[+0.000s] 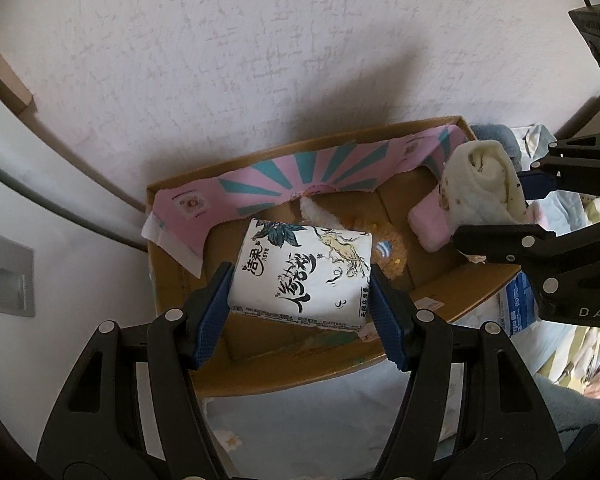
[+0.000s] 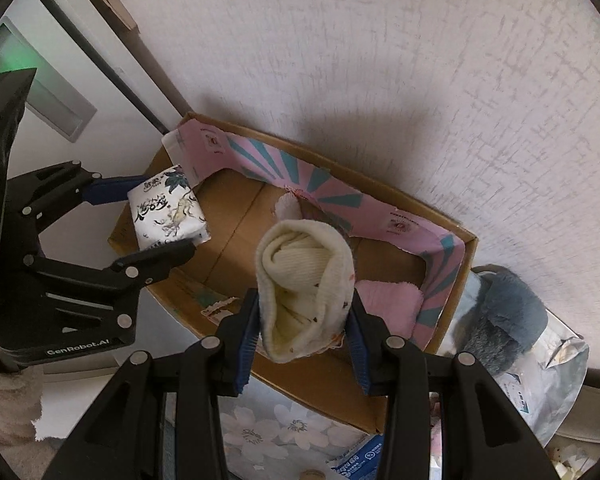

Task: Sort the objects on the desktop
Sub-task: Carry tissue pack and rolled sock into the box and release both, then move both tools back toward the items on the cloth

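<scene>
Left wrist view – left hand-held gripper (image 1: 300,304): closed across the short sides of a white tissue pack (image 1: 302,274), held above the cardboard box (image 1: 284,376), over its near-left part.
Left wrist view – box contents: a pink cloth (image 1: 428,226) lies at the box's far-right end; a torn pink-and-teal paper liner (image 1: 300,182) stands along the back wall.
Left wrist view – doing it well: I judge the pack should go down flat on the bare floor in the box's left half, and the jaws should part only once it rests.
Right wrist view – right hand-held gripper (image 2: 304,340): clamped on a rolled cream sock (image 2: 304,280), poised over the box's near wall, beside the pink cloth.
Right wrist view – edges: the near wall sits just under the sock; carry it clear over that rim before lowering.
Right wrist view – open room: bare cardboard lies between the tissue pack and the sock; a grey fluffy slipper (image 2: 508,316) crowds the outside of the box's right end.
</scene>
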### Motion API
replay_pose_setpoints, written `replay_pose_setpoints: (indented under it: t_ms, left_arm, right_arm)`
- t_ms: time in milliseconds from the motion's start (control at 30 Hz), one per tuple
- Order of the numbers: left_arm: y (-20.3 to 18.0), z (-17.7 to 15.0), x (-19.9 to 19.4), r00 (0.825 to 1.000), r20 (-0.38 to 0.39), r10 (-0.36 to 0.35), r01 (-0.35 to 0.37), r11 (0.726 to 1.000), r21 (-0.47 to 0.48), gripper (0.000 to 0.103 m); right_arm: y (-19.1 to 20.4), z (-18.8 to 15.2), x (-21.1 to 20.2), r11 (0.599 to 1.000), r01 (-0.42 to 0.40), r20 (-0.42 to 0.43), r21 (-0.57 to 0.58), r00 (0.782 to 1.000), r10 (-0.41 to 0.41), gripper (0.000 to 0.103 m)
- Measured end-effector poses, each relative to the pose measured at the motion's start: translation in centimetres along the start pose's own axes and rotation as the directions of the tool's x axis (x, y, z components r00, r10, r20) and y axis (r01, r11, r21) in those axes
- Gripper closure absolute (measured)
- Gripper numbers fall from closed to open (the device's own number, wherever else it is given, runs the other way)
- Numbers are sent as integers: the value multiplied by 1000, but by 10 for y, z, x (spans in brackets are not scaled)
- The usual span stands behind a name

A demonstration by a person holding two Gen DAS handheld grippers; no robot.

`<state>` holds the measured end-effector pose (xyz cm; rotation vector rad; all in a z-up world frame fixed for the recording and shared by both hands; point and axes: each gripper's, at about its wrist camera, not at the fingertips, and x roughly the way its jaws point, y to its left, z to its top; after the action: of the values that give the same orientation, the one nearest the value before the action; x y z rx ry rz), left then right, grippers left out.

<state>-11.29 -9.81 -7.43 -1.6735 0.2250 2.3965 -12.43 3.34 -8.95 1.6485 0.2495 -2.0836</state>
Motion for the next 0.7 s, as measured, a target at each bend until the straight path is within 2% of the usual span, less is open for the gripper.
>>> replay_pose_setpoints:
  t_ms: [100, 167, 233, 267, 300, 333, 467, 533, 633, 700]
  left_arm:
    - [1, 0, 3, 1000, 4, -9, 9, 1000, -4, 40]
    - [1, 0, 3, 999, 27, -30, 30, 1000, -8, 20]
    - [1, -3, 3, 999, 43, 25, -25, 1000, -15, 7]
    - [1, -5, 3, 998, 50, 33, -32, 999, -13, 6]
    - [2, -7, 4, 998, 52, 22, -21, 1000, -18, 4]
    - [4, -10, 6, 999, 47, 9, -8, 1000, -29, 3]
    - [4, -19, 5, 999, 48, -3, 6, 998, -65, 3]
    - [-1, -23, 3, 999, 37, 18, -16, 997, -73, 3]
    - [-7, -34, -2, 998, 23, 50, -47, 994, -96, 3]
    - [-10, -44, -7, 999, 35, 34, -30, 993, -118, 3]
  right_arm:
    - [1, -1, 6, 1000, -9, -14, 3, 1000, 9, 64]
    - [2, -1, 8, 1000, -13, -9, 2, 1000, 13, 58]
    - [3, -4, 9, 1000, 26, 6, -13, 1000, -26, 43]
    - [1, -6, 8, 999, 46, 22, -21, 999, -46, 37]
    - [-1, -9, 7, 998, 54, 38, -18, 998, -53, 23]
    - [-4, -12, 5, 999, 51, 54, -9, 997, -50, 20]
    - [-15, -25, -7, 999, 20, 93, 32, 995, -23, 19]
    - [-18, -34, -12, 998, 37, 104, 43, 994, -41, 19]
    - [-23, -57, -16, 989, 113, 77, 93, 990, -120, 19]
    - [-27, -74, -22, 987, 106, 94, 123, 989, -117, 19]
